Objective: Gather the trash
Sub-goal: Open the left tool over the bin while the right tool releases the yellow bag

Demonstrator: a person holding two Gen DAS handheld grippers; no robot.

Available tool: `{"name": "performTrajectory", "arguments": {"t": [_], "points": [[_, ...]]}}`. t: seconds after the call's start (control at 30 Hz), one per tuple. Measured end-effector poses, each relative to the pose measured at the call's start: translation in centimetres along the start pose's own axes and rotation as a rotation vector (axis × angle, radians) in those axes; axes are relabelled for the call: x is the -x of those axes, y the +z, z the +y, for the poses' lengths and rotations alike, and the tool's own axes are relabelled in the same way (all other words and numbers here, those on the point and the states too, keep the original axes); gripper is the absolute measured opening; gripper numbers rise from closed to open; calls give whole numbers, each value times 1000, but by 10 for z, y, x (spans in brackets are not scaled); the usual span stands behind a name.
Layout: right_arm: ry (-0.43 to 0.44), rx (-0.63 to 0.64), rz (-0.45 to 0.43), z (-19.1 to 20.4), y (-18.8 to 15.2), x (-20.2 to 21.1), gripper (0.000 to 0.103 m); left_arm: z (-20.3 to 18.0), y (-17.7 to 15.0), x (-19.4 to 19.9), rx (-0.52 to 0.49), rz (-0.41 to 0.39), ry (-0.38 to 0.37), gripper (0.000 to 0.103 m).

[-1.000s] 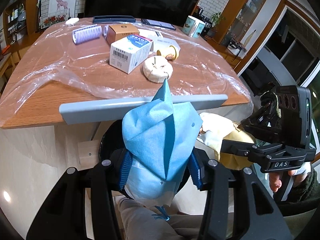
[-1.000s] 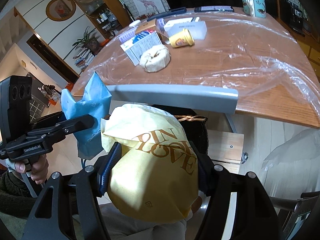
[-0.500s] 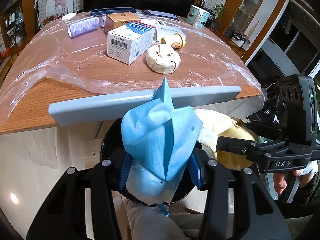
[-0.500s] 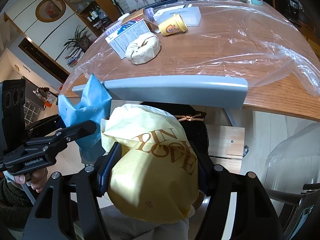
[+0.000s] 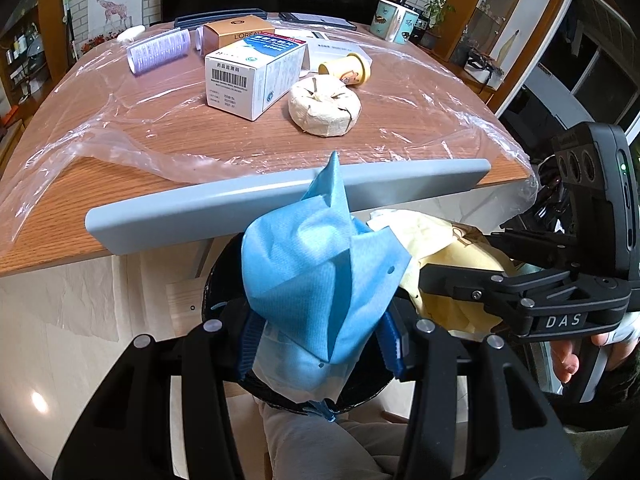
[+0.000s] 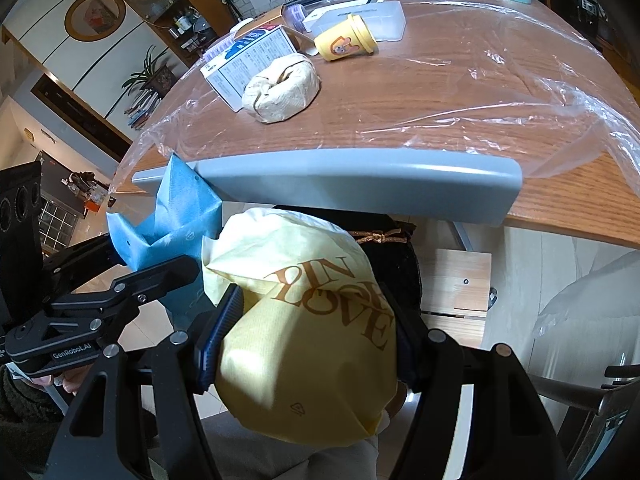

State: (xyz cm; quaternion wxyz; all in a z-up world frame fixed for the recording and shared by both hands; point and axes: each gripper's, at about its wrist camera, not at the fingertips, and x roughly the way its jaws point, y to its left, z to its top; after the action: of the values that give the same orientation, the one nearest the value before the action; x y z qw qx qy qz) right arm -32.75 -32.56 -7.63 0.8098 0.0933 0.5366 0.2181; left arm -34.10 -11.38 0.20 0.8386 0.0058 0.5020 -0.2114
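My left gripper (image 5: 320, 344) is shut on a crumpled blue cloth bag (image 5: 320, 276), held over the mouth of a black bin (image 5: 218, 280) below the table edge. My right gripper (image 6: 308, 344) is shut on a pale yellow bag (image 6: 304, 332) printed with brown letters, also above the black bin (image 6: 400, 256). The two bags hang side by side, and each gripper shows in the other's view: the right gripper (image 5: 460, 280) and the left gripper (image 6: 160, 276). The bags hide most of the bin.
A grey bar (image 5: 280, 200) runs along the near edge of the wooden table (image 5: 80, 216), which is under clear plastic film. On it lie a white-blue box (image 5: 252, 76), a round paper-wrapped bundle (image 5: 325, 106), a yellow cup (image 5: 346, 72), an orange box (image 5: 234, 34) and a mug (image 5: 394, 20).
Both grippers sank a little with their bags toward the bin; the table edge and grey bar sit higher in both views. Both grips stayed the same.
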Motion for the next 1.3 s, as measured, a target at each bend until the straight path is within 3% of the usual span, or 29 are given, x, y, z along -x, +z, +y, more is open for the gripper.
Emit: {"name": "performTrajectory", "arguments": {"t": [0.57, 0.67, 0.73, 0.8, 1.3], "points": [[-6, 10, 1, 3, 4, -2, 66, -2, 1, -3, -3, 5, 17, 51], [1, -2, -7, 2, 4, -2, 70, -1, 1, -4, 1, 6, 41, 60], [-3, -4, -21, 1, 4, 0, 80, 0, 2, -2, 10, -6, 58, 75], [-8, -12, -35, -1, 5, 3, 87, 2, 4, 2, 28, -25, 53, 76], [-45, -3, -79, -3, 2, 21, 90, 3, 5, 9, 43, -43, 64, 78]]}}
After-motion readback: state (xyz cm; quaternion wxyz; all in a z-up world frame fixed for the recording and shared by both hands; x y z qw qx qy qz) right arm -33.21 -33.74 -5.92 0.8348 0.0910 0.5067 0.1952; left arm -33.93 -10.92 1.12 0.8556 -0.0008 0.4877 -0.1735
